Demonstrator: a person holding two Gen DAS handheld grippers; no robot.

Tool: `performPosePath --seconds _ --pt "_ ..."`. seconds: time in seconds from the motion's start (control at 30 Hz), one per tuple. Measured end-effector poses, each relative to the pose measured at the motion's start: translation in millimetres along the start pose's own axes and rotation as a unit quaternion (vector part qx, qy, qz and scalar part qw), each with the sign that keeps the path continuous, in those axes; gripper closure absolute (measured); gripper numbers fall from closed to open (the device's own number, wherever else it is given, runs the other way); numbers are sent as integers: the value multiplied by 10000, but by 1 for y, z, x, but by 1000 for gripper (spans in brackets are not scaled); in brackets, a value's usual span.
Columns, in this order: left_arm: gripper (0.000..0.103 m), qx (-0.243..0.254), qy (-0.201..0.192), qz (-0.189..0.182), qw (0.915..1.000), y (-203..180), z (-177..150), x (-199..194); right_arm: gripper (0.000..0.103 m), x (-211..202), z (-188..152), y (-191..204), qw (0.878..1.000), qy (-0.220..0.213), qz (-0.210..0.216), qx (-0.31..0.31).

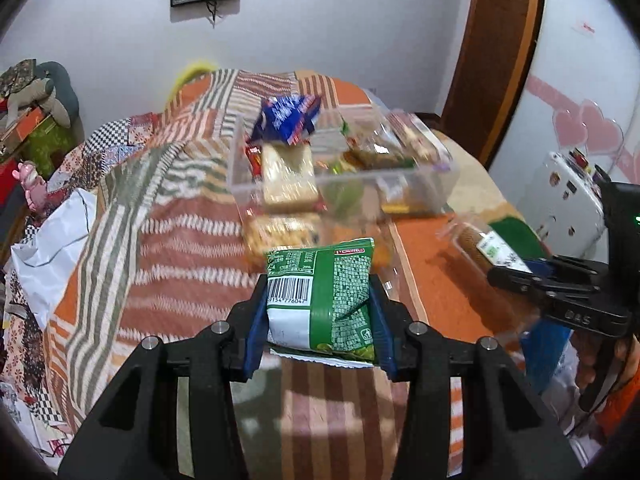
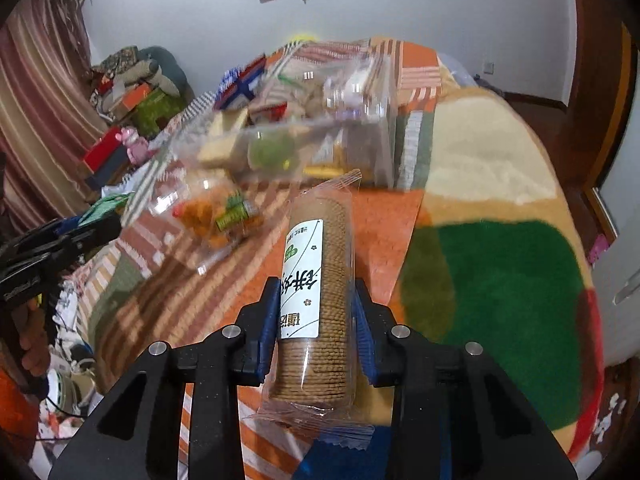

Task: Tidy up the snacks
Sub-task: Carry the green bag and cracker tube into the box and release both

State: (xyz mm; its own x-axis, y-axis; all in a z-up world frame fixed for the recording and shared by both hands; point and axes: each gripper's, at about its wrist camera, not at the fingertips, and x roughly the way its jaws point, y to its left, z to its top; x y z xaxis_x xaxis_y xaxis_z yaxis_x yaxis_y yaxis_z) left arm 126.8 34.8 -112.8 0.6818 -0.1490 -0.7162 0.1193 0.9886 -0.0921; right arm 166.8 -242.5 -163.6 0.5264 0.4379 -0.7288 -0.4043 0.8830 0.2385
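Note:
My left gripper [image 1: 318,300] is shut on a green and white snack bag [image 1: 324,300] with a barcode, held above the striped bedspread. My right gripper [image 2: 316,304] is shut on a clear-wrapped roll of brown biscuits [image 2: 316,300] with a white label; it also shows at the right of the left wrist view [image 1: 496,252]. A clear plastic bin [image 1: 412,178] holding several snacks stands ahead on the bed, with a blue packet [image 1: 288,118] at its back left corner. The bin also shows in the right wrist view [image 2: 384,148]. A clear bag of orange snacks [image 2: 212,220] lies in front of the bin.
A striped patchwork bedspread [image 1: 180,248] covers the bed. A green, cream and orange fluffy blanket [image 2: 500,280] lies to the right. Cluttered boxes and toys [image 2: 128,120] are stacked at the far left. A wooden door frame [image 1: 500,52] stands at the right.

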Motion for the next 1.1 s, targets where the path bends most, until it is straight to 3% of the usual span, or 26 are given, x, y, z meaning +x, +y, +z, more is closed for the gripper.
performPosePath --seconds 0.53,0.77,1.1 --pt "58 -338 -288 258 9987 36 72 36 72 -6 77 11 9956 -929 147 -28" --pt "58 -580 -185 267 9978 51 89 67 72 20 103 19 9959 -883 169 -78" --pt "58 -635 -31 277 9976 54 100 105 72 70 122 37 9976 -432 197 -508"
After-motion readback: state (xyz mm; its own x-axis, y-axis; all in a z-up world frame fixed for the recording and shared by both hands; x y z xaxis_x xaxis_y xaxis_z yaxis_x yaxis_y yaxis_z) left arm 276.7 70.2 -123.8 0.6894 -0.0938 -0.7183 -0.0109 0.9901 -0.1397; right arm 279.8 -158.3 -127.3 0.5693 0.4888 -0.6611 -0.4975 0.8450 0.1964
